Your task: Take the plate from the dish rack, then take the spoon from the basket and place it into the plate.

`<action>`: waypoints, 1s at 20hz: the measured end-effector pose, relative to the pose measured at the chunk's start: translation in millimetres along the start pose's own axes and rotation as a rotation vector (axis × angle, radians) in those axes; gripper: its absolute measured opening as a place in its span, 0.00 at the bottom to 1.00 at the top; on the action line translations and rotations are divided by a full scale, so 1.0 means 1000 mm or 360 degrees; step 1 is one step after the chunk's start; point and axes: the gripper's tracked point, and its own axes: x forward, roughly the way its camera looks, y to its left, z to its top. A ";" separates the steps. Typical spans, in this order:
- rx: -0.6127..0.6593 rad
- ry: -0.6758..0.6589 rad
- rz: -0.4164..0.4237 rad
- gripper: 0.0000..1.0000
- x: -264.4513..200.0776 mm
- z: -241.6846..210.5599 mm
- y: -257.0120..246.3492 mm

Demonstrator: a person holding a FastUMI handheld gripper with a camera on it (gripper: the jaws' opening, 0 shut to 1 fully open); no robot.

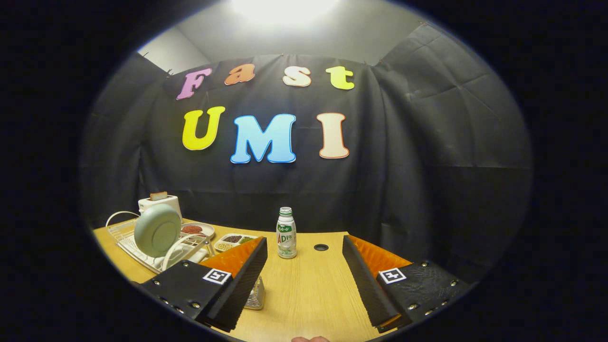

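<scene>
Gripper view puts the plate (157,230) off beyond my left finger, standing on edge in the white wire dish rack (124,236) at the far left of the wooden table (304,289). I read the plate as a pale green glazed piece: stiff, probably a fair weight for its size, slick on its faces and liable to chip if it knocks the wires. My guess is the sound place to take it is the upper rim, one finger on each face, lifting straight up out of the slot. The basket and spoon I cannot make out with confidence; something small and metallic sits just behind my left finger, too hidden to name. My gripper (304,266) stands wide open, holding nothing and touching nothing, with bare tabletop between the fingers. A small drink bottle (287,232) stands upright just ahead, a little toward my left finger, and a dark hole in the table (321,247) lies beside it. Behind the rack I see a toaster (159,203), and trays of food (232,240) near it.
</scene>
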 end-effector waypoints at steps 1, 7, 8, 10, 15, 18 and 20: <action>0.0046 -0.0013 -0.0008 0.97 -0.003 0.014 0.009; 0.0098 -0.0026 -0.0088 0.98 -0.002 0.065 0.042; 0.0093 -0.0028 -0.0088 0.97 0.001 0.072 0.049; 0.0073 0.0003 -0.0088 0.97 0.007 0.077 0.064; 0.0061 0.0078 -0.0007 0.98 0.021 0.089 0.109; 0.0016 0.0126 0.0090 0.98 0.029 0.089 0.150; -0.0016 0.0174 0.0146 0.98 0.032 0.081 0.170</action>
